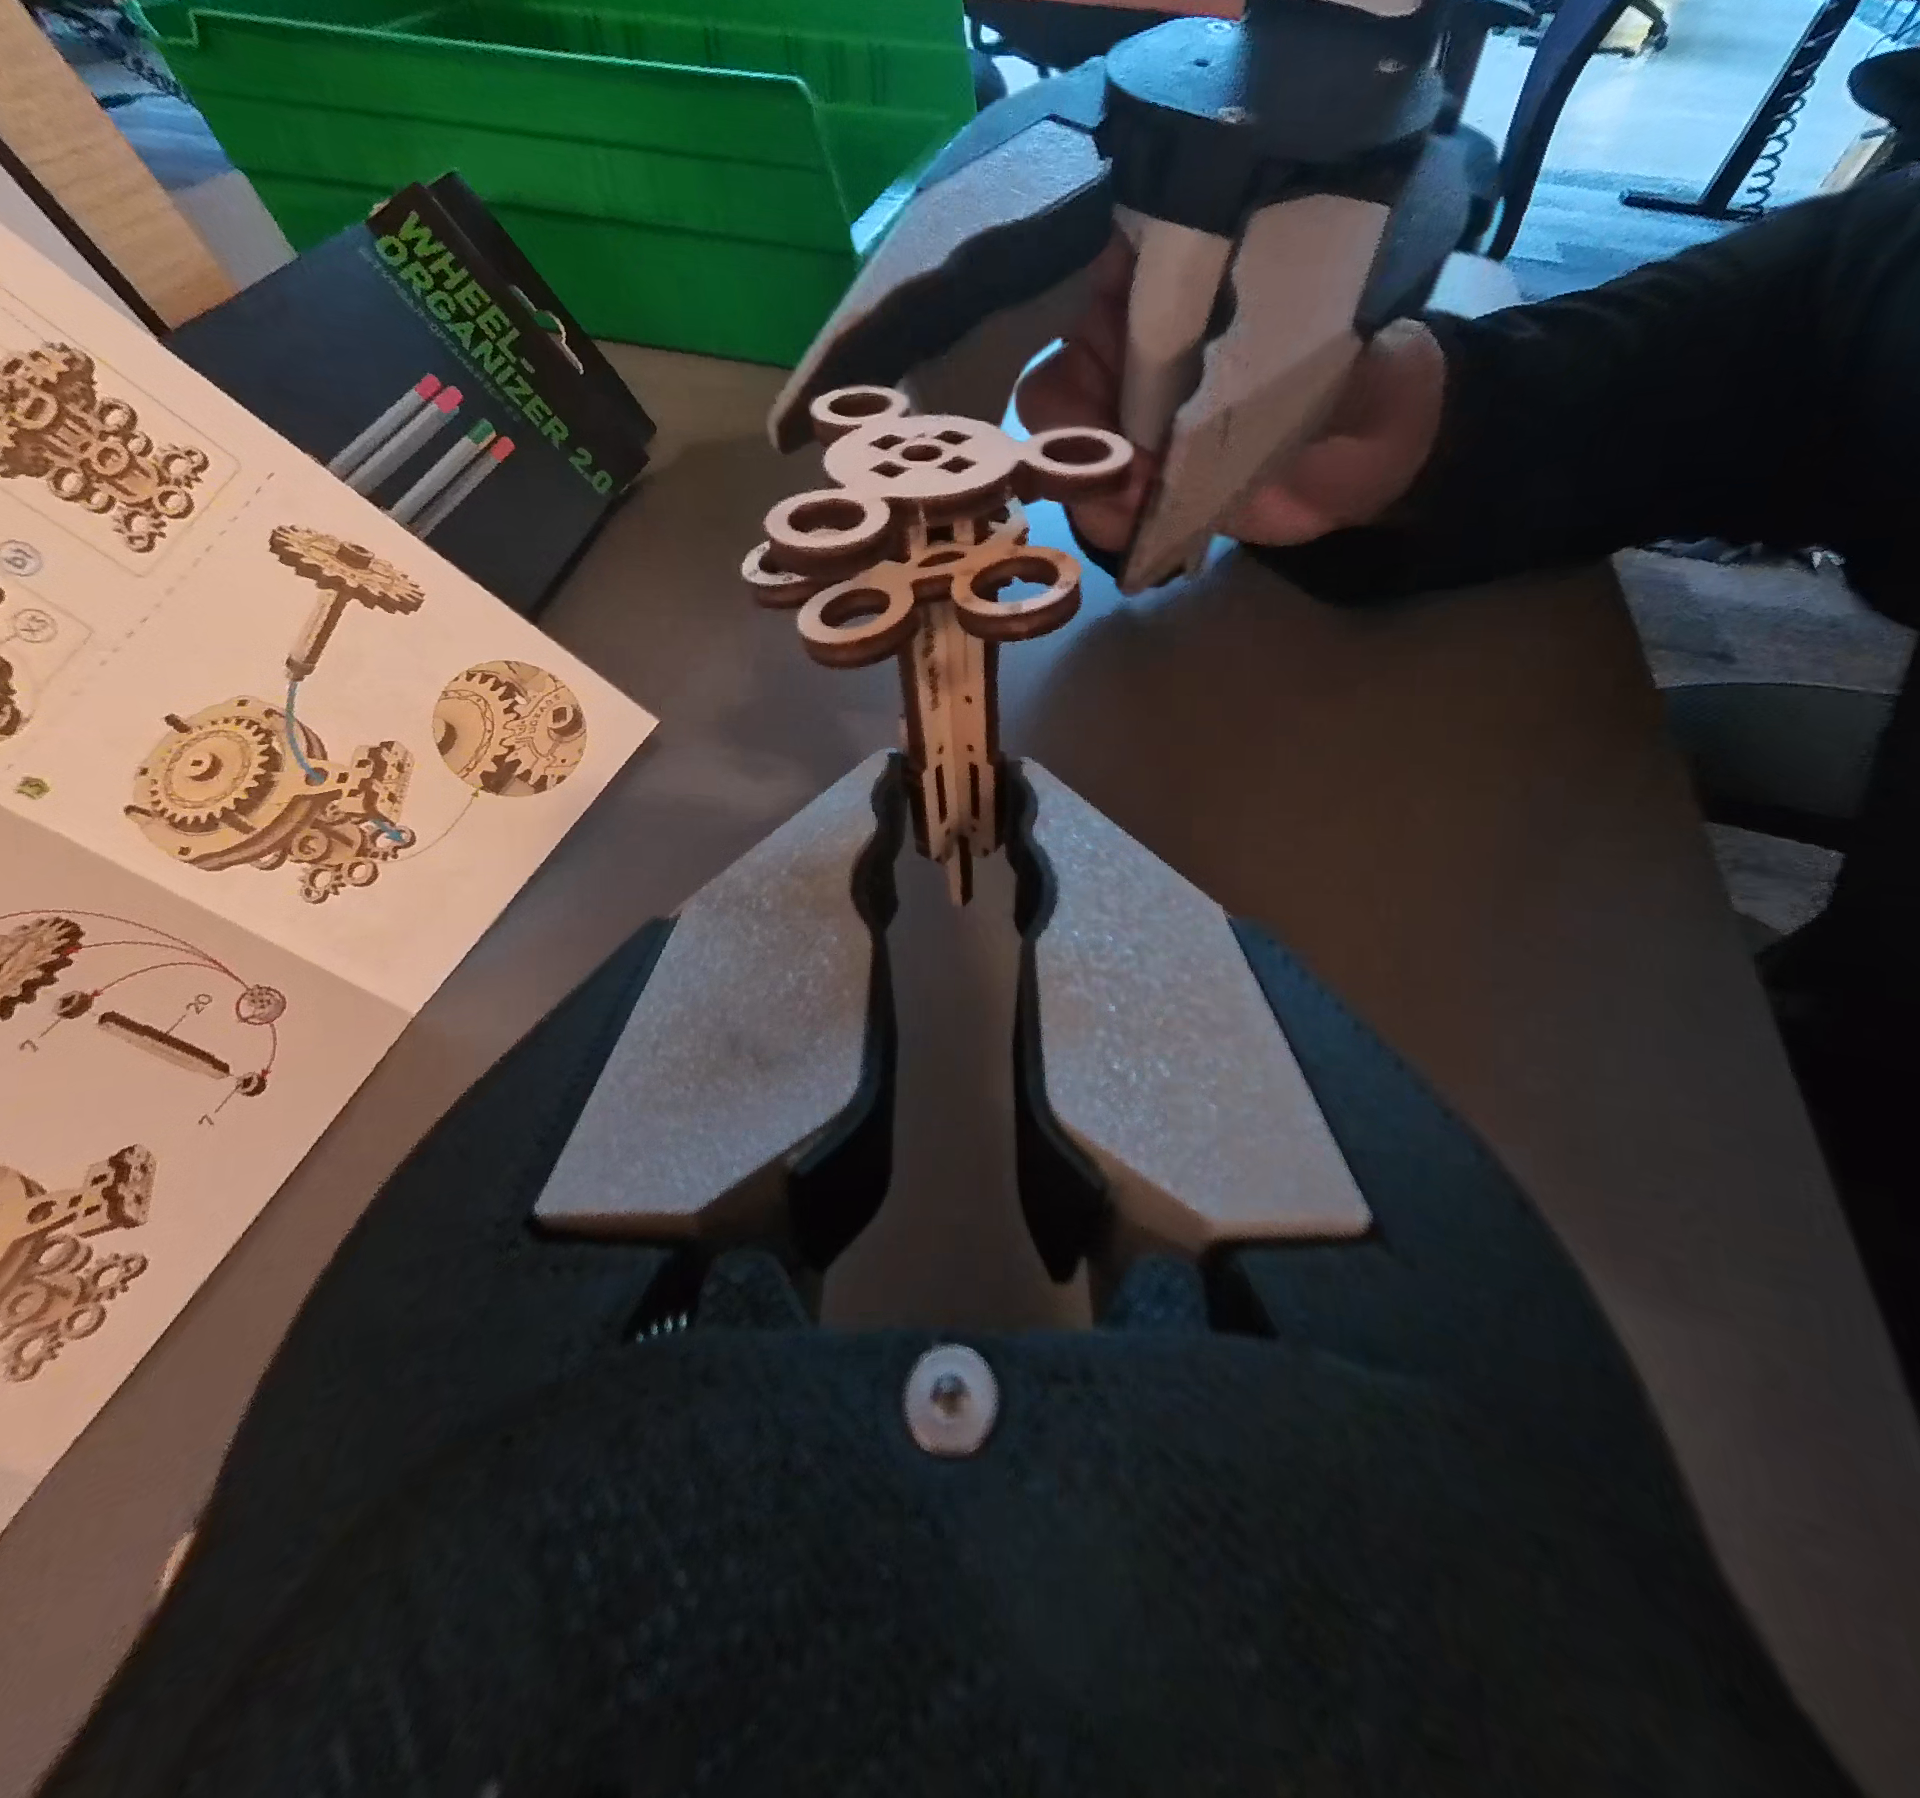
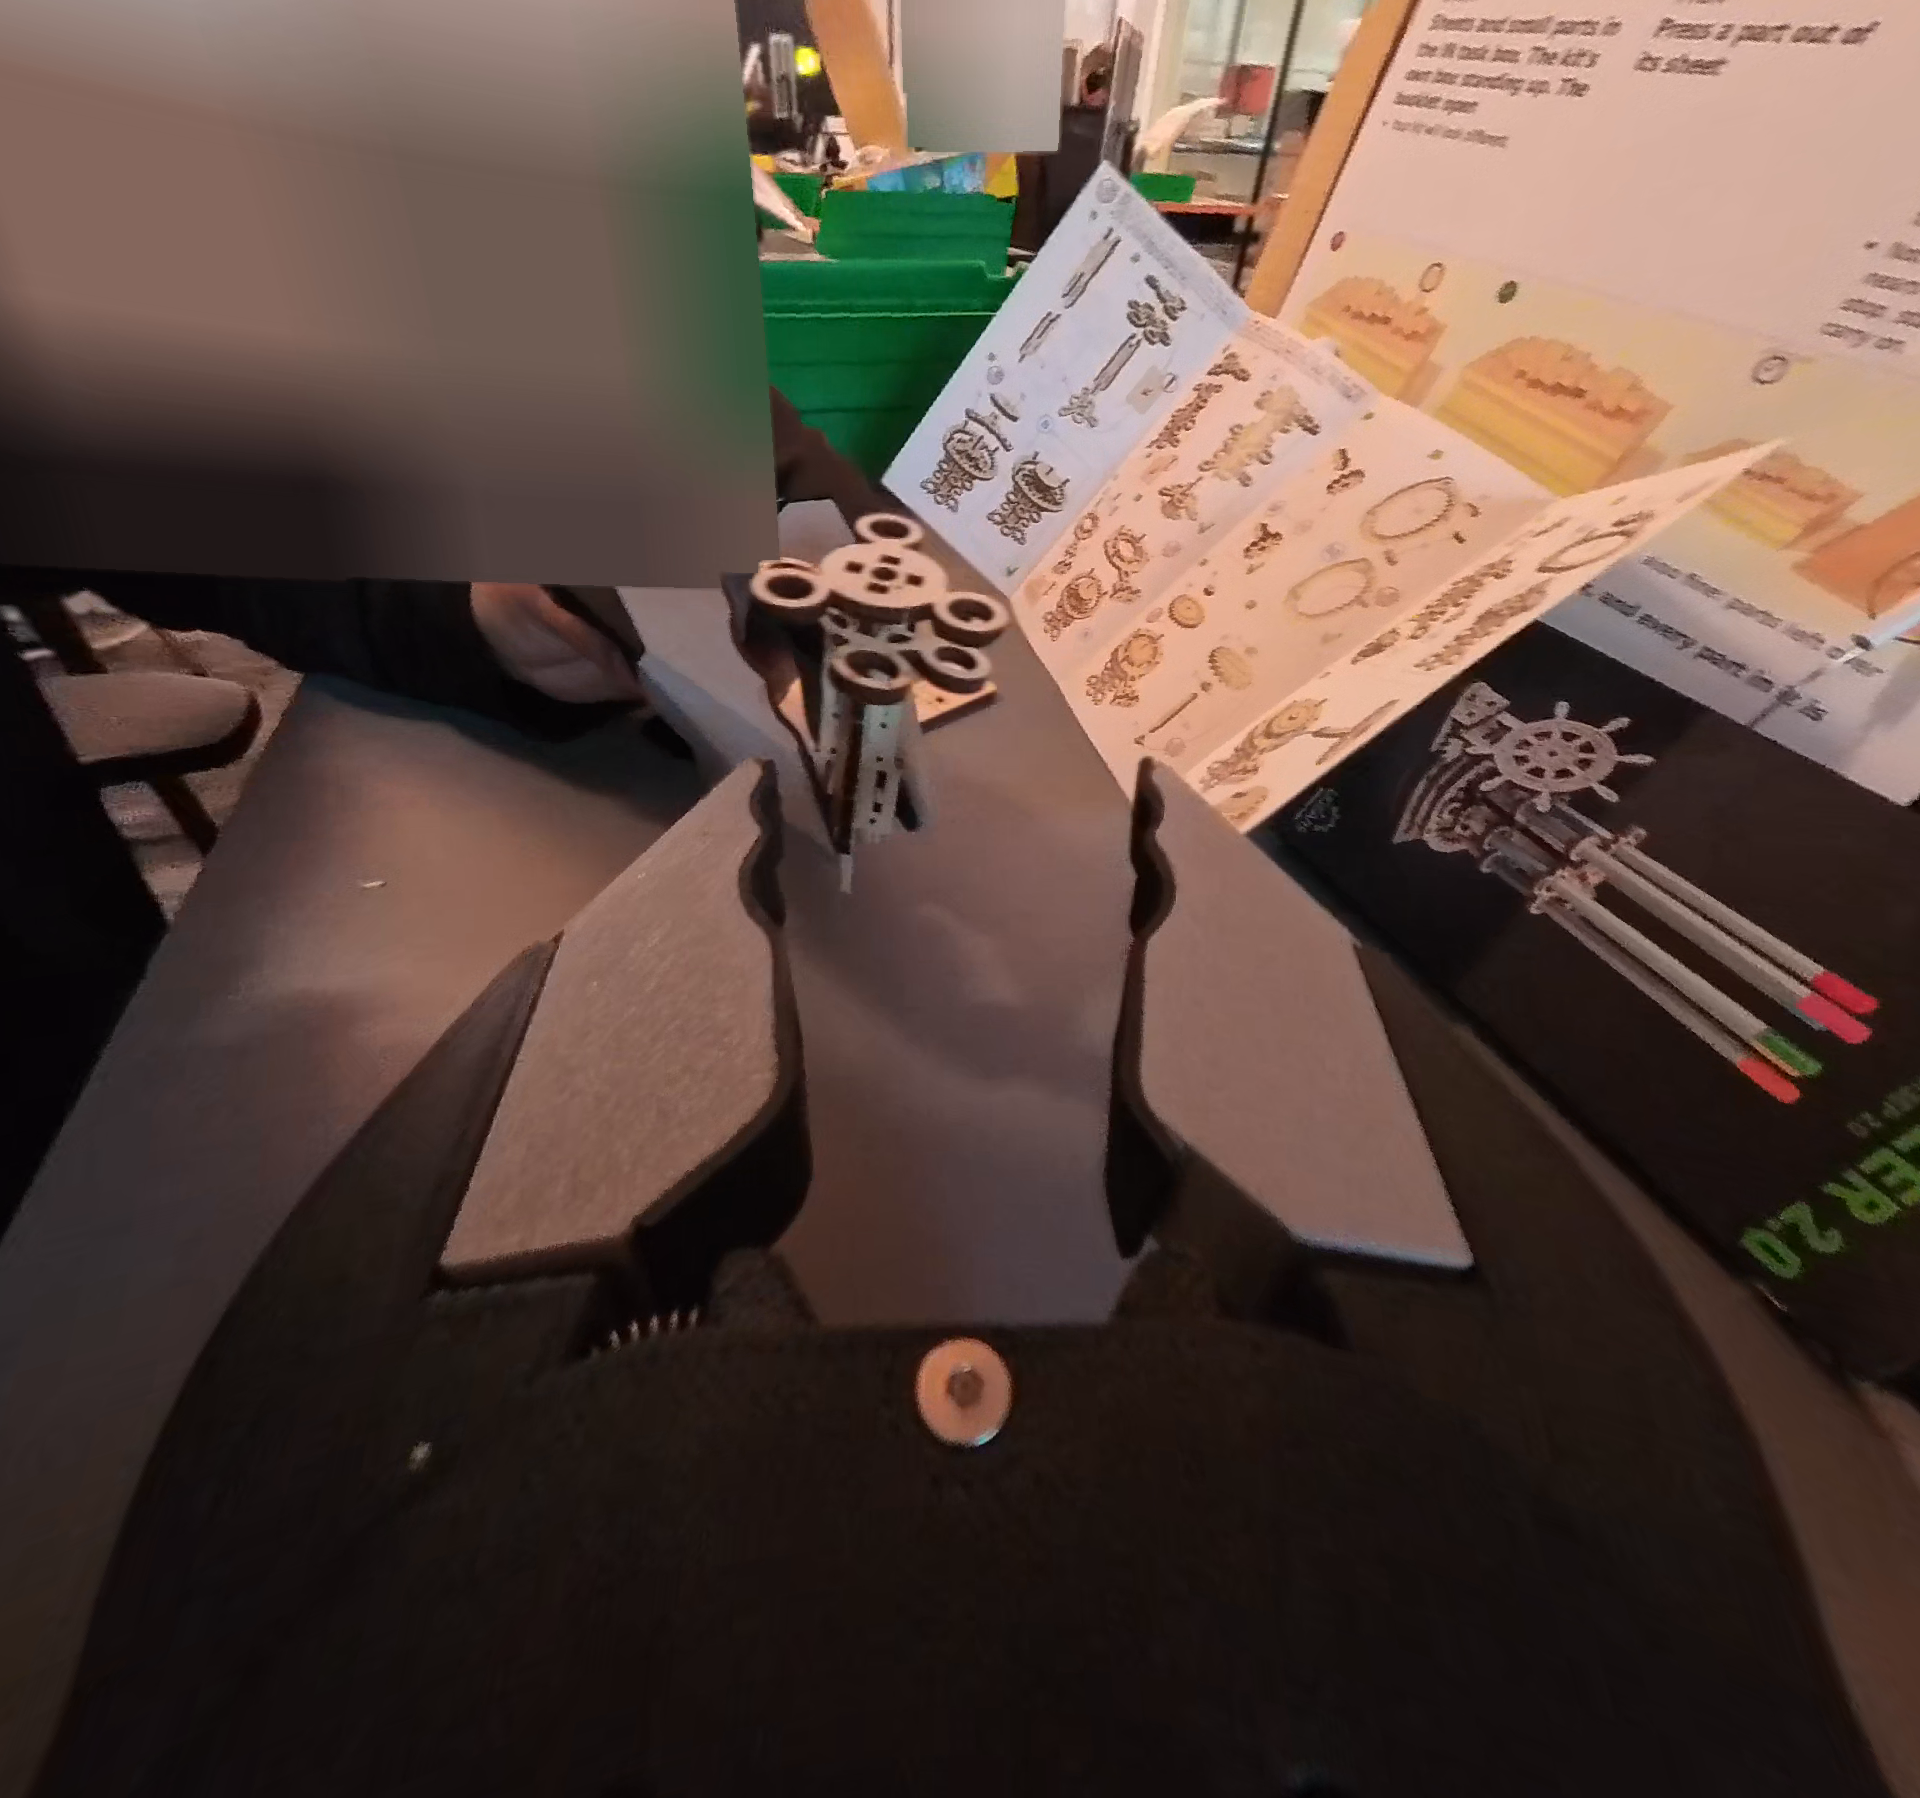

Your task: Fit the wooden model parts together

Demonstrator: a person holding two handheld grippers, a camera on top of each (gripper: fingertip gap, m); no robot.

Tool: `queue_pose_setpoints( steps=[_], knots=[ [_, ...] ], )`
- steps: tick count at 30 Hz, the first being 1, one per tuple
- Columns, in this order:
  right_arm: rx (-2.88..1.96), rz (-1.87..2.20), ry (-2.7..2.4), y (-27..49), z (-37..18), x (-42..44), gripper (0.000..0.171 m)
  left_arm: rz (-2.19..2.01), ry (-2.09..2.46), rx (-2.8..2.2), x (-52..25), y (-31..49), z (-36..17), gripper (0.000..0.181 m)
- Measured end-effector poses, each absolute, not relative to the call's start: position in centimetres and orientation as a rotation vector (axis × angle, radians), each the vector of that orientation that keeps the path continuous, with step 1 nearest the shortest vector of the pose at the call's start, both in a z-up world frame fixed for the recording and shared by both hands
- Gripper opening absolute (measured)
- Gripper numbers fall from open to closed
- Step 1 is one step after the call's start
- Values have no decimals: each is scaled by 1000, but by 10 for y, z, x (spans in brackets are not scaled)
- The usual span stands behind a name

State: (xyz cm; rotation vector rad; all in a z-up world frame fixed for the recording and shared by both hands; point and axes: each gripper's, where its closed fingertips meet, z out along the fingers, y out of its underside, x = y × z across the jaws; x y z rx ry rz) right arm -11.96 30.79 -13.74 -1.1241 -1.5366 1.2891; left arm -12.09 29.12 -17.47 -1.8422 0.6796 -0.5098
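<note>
A wooden model part (image 1: 920,522) is a slotted upright shaft with two stacked plates of rings at its top. My left gripper (image 1: 956,782) is shut on the lower shaft and holds it above the grey table (image 1: 1351,917). The right gripper shows in the left wrist view (image 1: 966,501), pointing down with one finger on each side of the top ring plate; I cannot tell whether they touch it. In the right wrist view my right gripper (image 2: 956,792) is open and empty, and the model (image 2: 883,626) stands just beyond its fingertips, nearer the left one.
An open instruction booklet (image 1: 208,709) lies left, also in the right wrist view (image 2: 1247,543). A black kit box (image 1: 436,377) and green bin (image 1: 571,107) stand behind. A poster board (image 2: 1662,190) leans at the right. A hand (image 1: 1330,460) holds the right gripper.
</note>
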Motion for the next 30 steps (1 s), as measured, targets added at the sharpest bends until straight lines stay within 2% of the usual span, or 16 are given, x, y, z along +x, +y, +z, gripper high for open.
queue_pose_setpoints(
  steps=[30],
  knots=[
    [-1062, 1233, -1657, 290, -149, -118, 64, -546, 657, -1827, -123, 293, -172, 15]
  ],
)
